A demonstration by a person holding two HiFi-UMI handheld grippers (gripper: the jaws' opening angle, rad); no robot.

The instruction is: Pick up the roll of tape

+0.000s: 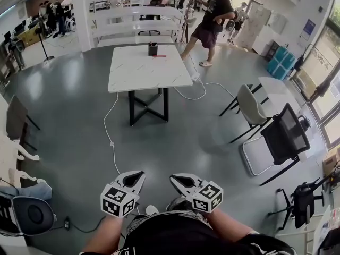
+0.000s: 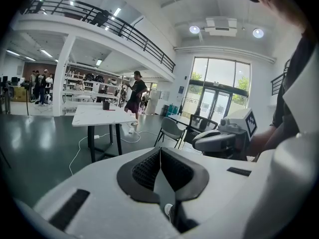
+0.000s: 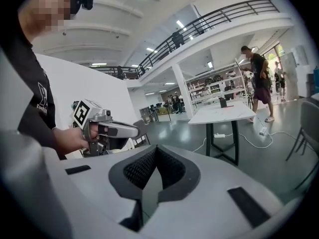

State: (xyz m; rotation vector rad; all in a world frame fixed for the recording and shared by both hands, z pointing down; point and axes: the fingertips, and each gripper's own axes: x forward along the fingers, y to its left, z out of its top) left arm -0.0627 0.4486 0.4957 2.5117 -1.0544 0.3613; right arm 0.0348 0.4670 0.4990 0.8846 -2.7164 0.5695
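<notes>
Dark-shirted torso [image 1: 175, 235] of the wearer filled the bottom edge of the head view, forearms reaching forward. Left gripper [image 1: 138, 174] and right gripper [image 1: 174, 178] were held side by side just ahead of the body, near each other but apart, over grey floor [image 1: 69, 116], both tipped slightly downward. Left gripper view: ribbed black pads pressed together, nothing between them. Right gripper view: same, pads closed tight on each other, nothing gripped. Each gripper view also caught the other gripper off to the side, marker cube on top.

White table [image 1: 149, 70] on a black frame stood well ahead of both grippers, mid-room. On its far end sat a small dark container [image 1: 153, 49] with a thin red item [image 1: 159, 56] just beside it. Roll of tape: could not be picked out in any view; things on the table were too small to tell.

White cable [image 1: 109, 132] ran across the floor from under the table toward the wearer. White chair [image 1: 249, 105] and black chair [image 1: 284, 134] stood to the right. Person in dark top [image 1: 212, 20] was standing beyond the table's far right corner.
</notes>
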